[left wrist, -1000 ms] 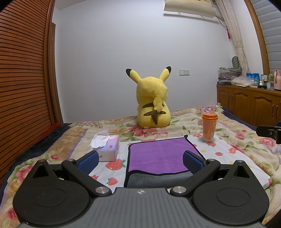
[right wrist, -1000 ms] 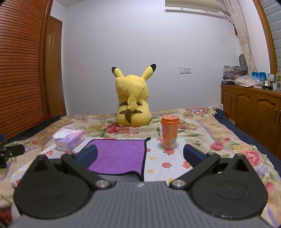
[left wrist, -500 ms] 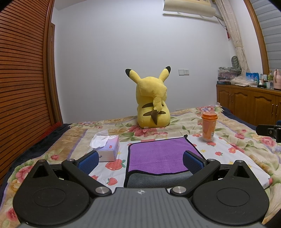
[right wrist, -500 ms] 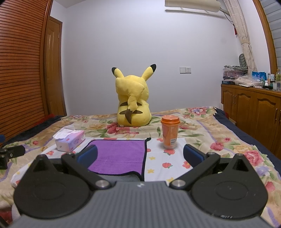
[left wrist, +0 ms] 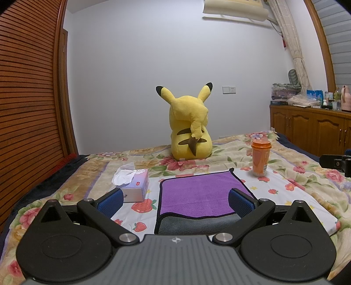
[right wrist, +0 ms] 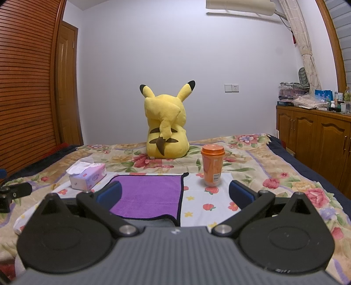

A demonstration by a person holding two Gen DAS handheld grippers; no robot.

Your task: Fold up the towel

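A plain white wall (left wrist: 136, 76) closes the far end of the room, with a pale switch plate (left wrist: 228, 89) set into it. High up hangs a cream air conditioner (left wrist: 235, 9), and a patterned curtain (left wrist: 294, 43) is tied back beside it. To one side runs a slatted wooden wardrobe door (left wrist: 26, 98); the right wrist view shows a panelled wooden door (right wrist: 68, 87) next to it. Opposite stands a low wooden cabinet (left wrist: 307, 129), its top cluttered with bottles and folded cloth. The bed (right wrist: 252, 157) wears a floral cover.

plush toy (left wrist: 190, 129), tissue box (left wrist: 134, 185), orange cup (left wrist: 260, 157)
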